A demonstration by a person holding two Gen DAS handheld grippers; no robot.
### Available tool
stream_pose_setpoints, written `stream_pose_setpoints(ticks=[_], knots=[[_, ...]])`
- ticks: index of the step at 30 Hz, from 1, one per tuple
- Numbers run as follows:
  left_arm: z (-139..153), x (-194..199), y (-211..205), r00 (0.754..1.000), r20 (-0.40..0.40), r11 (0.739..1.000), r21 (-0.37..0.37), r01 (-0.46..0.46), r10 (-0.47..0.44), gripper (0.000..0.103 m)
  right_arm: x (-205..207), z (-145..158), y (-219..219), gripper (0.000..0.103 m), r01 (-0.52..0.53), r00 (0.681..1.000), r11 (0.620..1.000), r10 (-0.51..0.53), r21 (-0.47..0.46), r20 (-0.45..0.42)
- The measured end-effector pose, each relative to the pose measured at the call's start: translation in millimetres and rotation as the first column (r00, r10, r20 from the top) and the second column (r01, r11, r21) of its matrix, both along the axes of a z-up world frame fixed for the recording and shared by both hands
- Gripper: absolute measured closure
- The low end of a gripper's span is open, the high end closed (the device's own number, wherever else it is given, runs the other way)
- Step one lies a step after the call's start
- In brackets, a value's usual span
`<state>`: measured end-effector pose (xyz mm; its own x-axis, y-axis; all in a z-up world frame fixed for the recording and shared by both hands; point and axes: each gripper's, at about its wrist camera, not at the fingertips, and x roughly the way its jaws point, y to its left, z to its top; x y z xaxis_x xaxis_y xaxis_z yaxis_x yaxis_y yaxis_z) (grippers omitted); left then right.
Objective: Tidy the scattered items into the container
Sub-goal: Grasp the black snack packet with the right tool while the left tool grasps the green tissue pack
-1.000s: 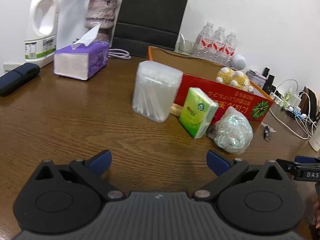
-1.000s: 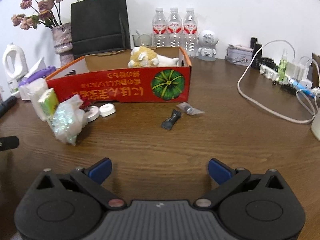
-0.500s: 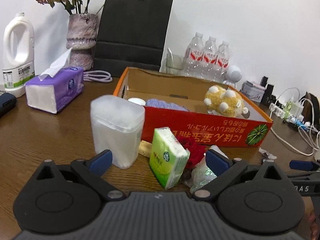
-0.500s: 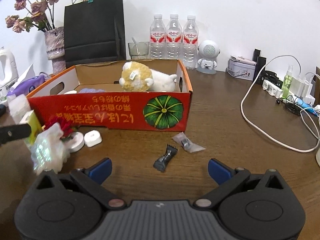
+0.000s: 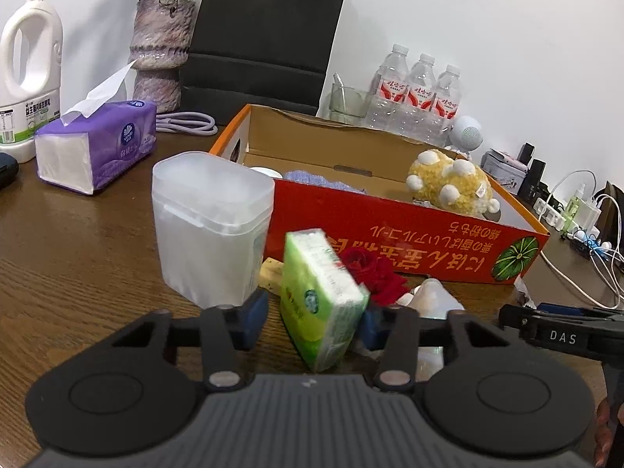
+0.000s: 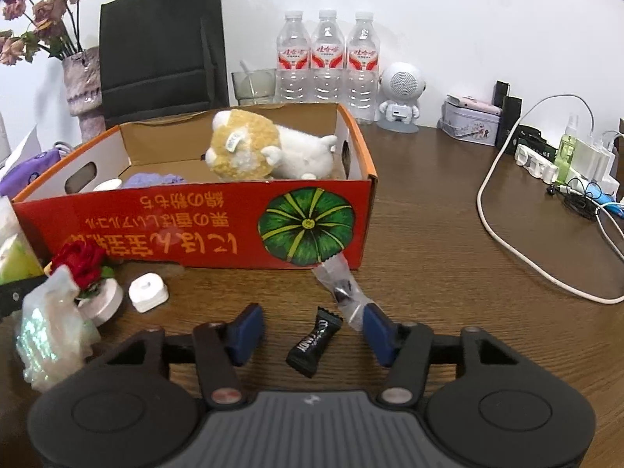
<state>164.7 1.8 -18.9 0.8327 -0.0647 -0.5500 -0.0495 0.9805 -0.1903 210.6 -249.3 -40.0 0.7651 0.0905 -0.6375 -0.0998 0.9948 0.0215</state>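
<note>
At eleven o'clock of the left gripper stands a frosted plastic tub; its closing jaws straddle the soft, light green tissue packet, best pinched across its flat faces. The right gripper closes around a small, crinkly, slippery black candy wrapper, not yet pinched, with the red cardboard box at twelve o'clock.

Brown wood-grain surface. Between the right tool's closing jaws, untouched: black candy wrapper. Just ahead: clear wrapper, then red box. Ahead-left: white puck. Between the left tool's closing jaws: green tissue pack; ahead-left, frosted container.
</note>
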Motion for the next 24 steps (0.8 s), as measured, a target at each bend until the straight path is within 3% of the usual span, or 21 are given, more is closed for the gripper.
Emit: stream_pose_setpoints(ticks=[3,6,9,12,24], knots=[[-2,0,-2,1.000,0.004,1.000,0.009,0.000,-0.001,0.073,-2,0,-1,0.065,0.000,1.000,1.000,0.000,0.005,0.008],[-5,0,-2,1.000,0.006,1.000,0.009,-0.012,0.012,0.074,-4,0,-4,0.078,0.002,1.000,1.000,-0.002,0.012,0.016],[-6,-1,-1,1.000,0.003,1.000,0.004,-0.007,0.007,0.080,-7,0,-7,0.085,0.006,1.000,1.000,-0.007,0.025,0.018],[-5,-4,0,1.000,0.008,1.000,-0.002,0.000,0.000,0.084,-12,0,-9,0.089,0.002,1.000,0.999,-0.003,0.033,0.019],[15,-35,4,0.995,0.081,0.997,-0.038,0.061,-0.058,0.085,-45,24,-7,0.089,-0.036,0.995,0.998,0.032,0.042,0.096]])
